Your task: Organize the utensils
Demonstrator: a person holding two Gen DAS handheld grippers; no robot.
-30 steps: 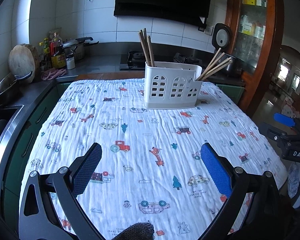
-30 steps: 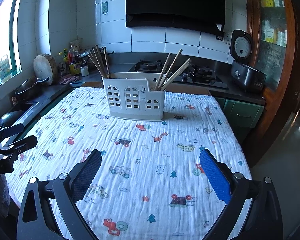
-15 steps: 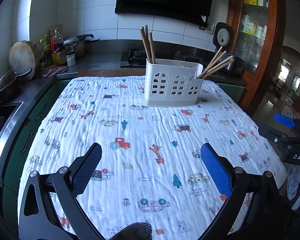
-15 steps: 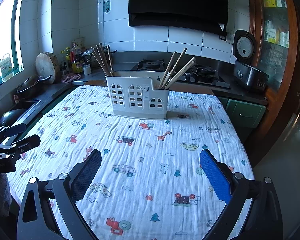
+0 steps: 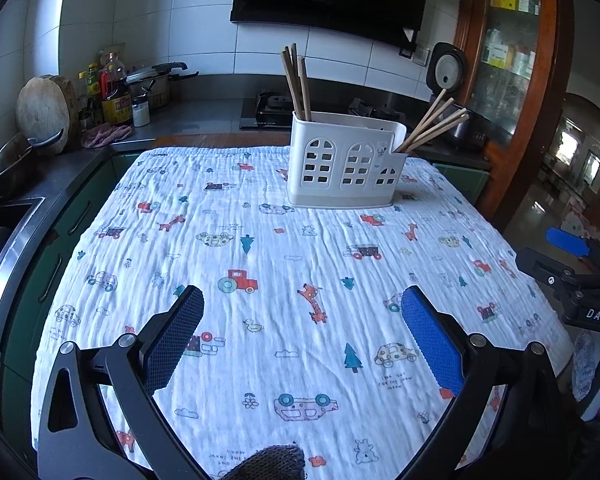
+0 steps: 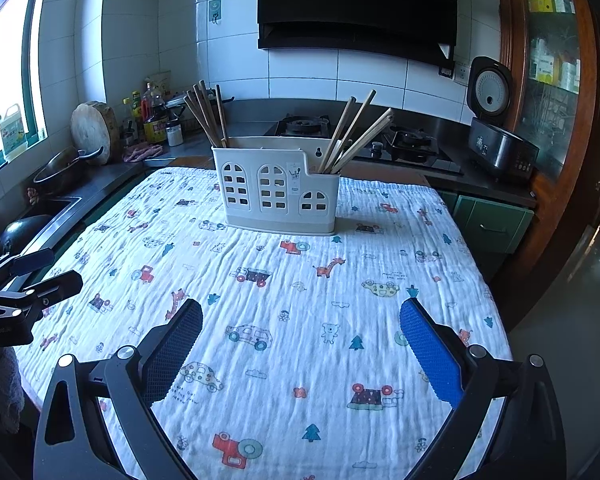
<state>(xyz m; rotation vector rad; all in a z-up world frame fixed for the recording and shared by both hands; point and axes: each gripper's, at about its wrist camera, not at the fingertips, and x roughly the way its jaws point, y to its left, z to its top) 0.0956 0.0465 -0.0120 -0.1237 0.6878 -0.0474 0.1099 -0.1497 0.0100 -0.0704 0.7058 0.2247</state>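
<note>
Left claw: the black left gripper with blue ribbed pads (image 5: 302,334) hangs wide apart over the near part of the cloth, holding nothing.

Left bundle: dark brown wooden chopsticks (image 5: 296,80) stand nearly upright in the left-hand compartment of the white plastic utensil holder with arched window cut-outs (image 5: 346,164).

Right bundle: paler wooden chopsticks (image 5: 434,126) lean out to the right from the lower right-hand compartment.

Right claw: the black right gripper with blue pads (image 6: 302,340) is likewise spread wide and empty.

Change: over the last second both cameras have drifted a little closer to the holder; the sticks and holder have not moved.

Meaning: all chopsticks I can see sit in the holder, and none lie on the white crinkled cloth printed with cars and giraffes (image 5: 260,280). That fits sorting finished, or a re-sort between compartments pending.

Left view only: the right gripper at the table's right edge.

Right view only: the keyhole slot in the holder's back wall, the window (image 6: 4,60), and the left gripper at the left edge.
</note>
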